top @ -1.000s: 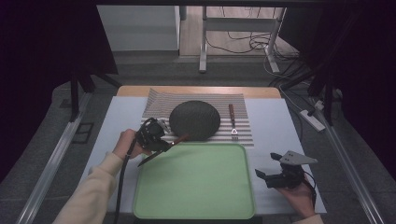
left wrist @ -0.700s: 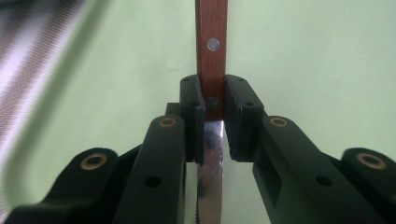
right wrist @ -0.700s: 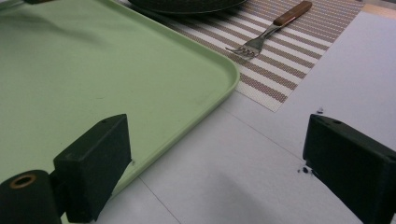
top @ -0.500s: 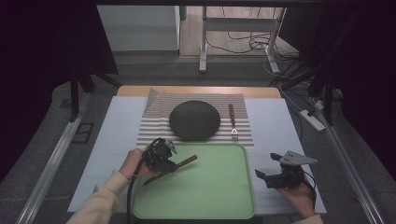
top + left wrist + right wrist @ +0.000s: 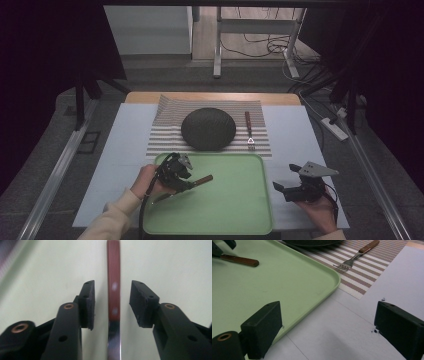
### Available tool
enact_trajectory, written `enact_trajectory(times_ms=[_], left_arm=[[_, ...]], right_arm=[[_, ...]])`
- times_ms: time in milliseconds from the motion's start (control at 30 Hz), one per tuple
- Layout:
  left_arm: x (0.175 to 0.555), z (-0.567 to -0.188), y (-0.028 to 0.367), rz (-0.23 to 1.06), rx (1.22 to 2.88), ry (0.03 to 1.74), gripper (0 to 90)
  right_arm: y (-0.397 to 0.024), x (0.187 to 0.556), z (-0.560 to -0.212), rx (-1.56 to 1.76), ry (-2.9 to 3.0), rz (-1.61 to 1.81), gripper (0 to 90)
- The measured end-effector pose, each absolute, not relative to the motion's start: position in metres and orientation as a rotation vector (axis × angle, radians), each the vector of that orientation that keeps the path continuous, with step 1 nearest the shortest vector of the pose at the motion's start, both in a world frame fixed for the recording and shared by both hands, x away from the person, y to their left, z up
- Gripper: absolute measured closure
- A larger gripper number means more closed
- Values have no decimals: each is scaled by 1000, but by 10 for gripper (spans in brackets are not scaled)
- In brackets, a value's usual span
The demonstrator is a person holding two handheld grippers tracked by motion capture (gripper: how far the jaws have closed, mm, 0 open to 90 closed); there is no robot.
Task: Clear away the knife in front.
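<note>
Item: knife (image 5: 113, 300) on green tray (image 5: 235, 210). My L gripper (image 5: 186, 181) jaws just opened, pads clear of handle; R gripper (image 5: 281, 189) wide open, empty.

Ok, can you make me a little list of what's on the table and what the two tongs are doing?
knife: lying on the green tray, wooden handle, between the left tongs
left tongs: jaws have just been opening, pads apart from the knife on both sides
right tongs: open, nothing in them, over the white table cover beside the tray's right edge
plate: dark, round, on the striped mat
fork: on the mat, right of the plate, wooden handle
</note>
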State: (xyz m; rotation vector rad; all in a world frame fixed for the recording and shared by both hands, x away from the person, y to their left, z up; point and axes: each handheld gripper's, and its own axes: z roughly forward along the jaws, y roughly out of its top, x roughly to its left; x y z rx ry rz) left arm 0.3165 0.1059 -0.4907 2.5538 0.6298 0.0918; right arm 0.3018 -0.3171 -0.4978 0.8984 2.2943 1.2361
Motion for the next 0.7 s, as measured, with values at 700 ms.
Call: enact_trajectory(times_ms=[700], left_arm=[[349,-509,58,29,2554,515,887]], right_arm=[[-318,298,-497,896,2288,1224,78]])
